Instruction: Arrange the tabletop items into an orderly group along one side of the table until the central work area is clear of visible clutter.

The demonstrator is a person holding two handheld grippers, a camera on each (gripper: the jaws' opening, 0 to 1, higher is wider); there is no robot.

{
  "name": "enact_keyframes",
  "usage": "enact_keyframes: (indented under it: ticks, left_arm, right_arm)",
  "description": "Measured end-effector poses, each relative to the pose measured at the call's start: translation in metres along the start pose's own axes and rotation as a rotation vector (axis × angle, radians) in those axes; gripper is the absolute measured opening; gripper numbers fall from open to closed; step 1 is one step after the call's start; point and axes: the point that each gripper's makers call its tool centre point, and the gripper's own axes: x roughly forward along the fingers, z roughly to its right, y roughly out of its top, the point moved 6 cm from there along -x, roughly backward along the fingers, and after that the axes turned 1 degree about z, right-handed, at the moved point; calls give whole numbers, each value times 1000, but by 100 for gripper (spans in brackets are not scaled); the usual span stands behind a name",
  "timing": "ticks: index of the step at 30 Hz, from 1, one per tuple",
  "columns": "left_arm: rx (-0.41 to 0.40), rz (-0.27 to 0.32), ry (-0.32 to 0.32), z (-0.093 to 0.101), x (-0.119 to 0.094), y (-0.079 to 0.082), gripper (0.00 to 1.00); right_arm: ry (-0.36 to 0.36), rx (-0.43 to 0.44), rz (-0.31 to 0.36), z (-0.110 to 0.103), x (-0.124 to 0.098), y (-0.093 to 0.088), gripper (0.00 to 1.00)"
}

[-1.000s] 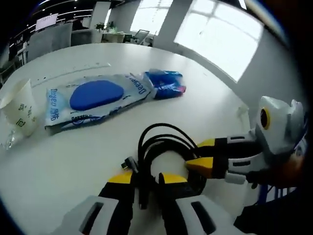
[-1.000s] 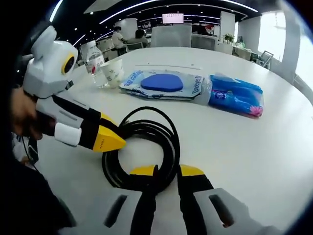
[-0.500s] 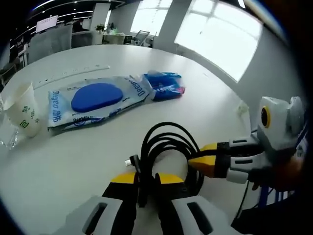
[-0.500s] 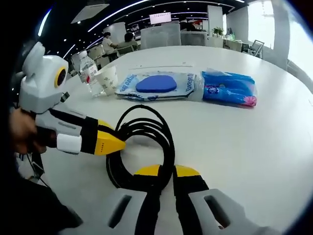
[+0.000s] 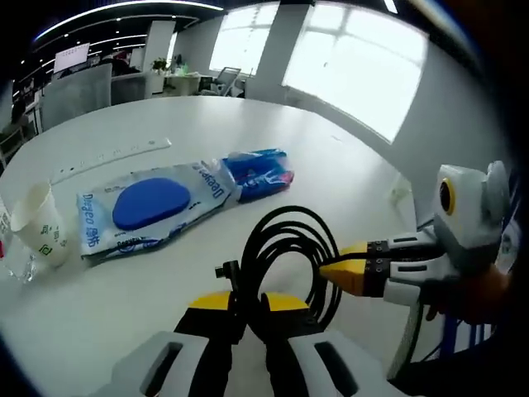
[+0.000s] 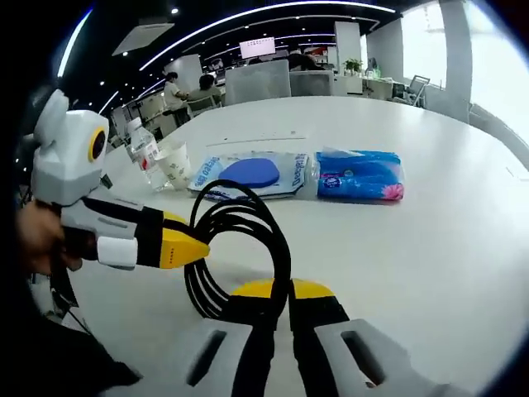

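Note:
A coiled black cable (image 5: 285, 227) hangs between both grippers, its loop standing up off the white table (image 5: 355, 165). My left gripper (image 5: 245, 302) is shut on the coil's near strands by a plug end. My right gripper (image 5: 332, 270) reaches in from the right, shut on the coil's other side. In the right gripper view, my right gripper (image 6: 277, 289) pinches the cable (image 6: 248, 219) at the bottom, and my left gripper (image 6: 197, 246) holds it from the left. Beyond lie a clear bag with a blue pad (image 5: 149, 207) (image 6: 248, 174) and a blue tissue pack (image 5: 258, 165) (image 6: 359, 175).
A paper cup (image 5: 40, 225) (image 6: 173, 165) and a water bottle (image 6: 142, 149) stand at the table's far side near the bag. A long white strip (image 5: 116, 153) lies farther back. Chairs and seated people (image 6: 173, 83) are behind the table. A hand (image 6: 37, 240) holds the left gripper.
The cable coil has come up off the table and stands more upright between the two grippers. Both views have risen and pulled back from the bag and tissue pack.

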Motion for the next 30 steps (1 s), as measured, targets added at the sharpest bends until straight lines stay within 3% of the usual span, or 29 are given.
enact_keyframes:
  ticks: [12, 30]
  left_arm:
    - [-15, 29, -16, 8, 23, 31, 10]
    - [-32, -31, -19, 3, 60, 36, 10]
  right_arm:
    - [-33, -7, 38, 35, 10, 25, 0]
    - [-34, -77, -4, 60, 37, 24, 0]
